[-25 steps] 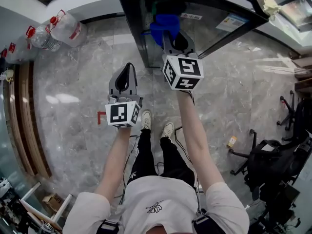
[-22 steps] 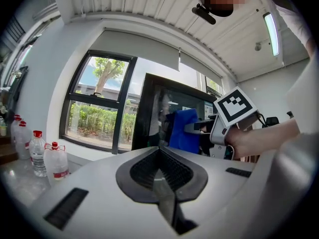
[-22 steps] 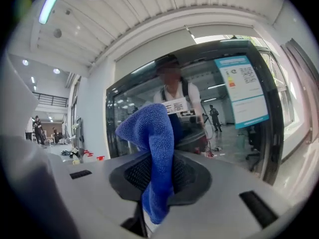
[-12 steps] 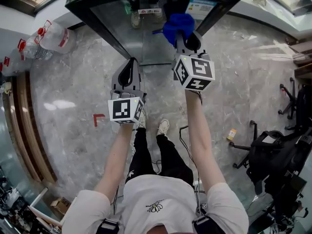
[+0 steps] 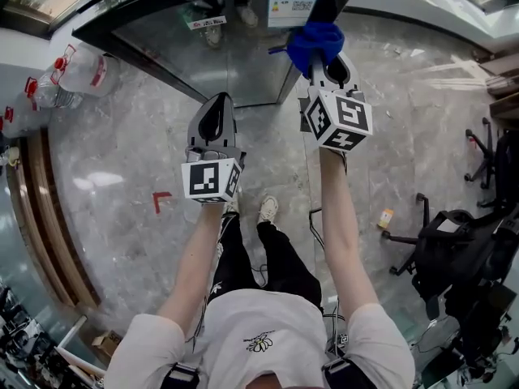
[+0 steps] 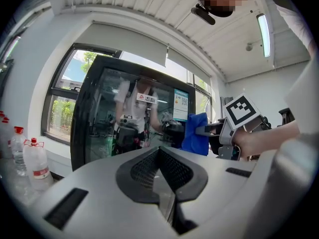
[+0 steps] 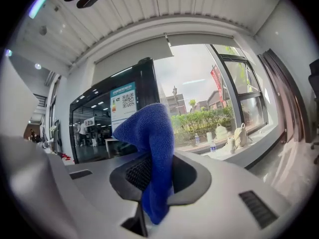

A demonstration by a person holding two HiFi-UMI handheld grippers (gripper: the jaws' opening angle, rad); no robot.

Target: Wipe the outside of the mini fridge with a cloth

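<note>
The mini fridge [image 5: 231, 59], a black-framed cabinet with a glass door, stands straight ahead of the person, its front turned toward both tools. The blue cloth [image 5: 315, 43] is at the door's right edge, just below the energy label [image 5: 290, 8]; whether it touches the door cannot be told. The right gripper [image 5: 323, 59] has its 2 jaws clamped on the cloth, with the door ahead and slightly to its left. The left gripper [image 5: 216, 108], jaws together and empty, hangs short of the door. The right, being nearer, looks set to wipe.
</note>
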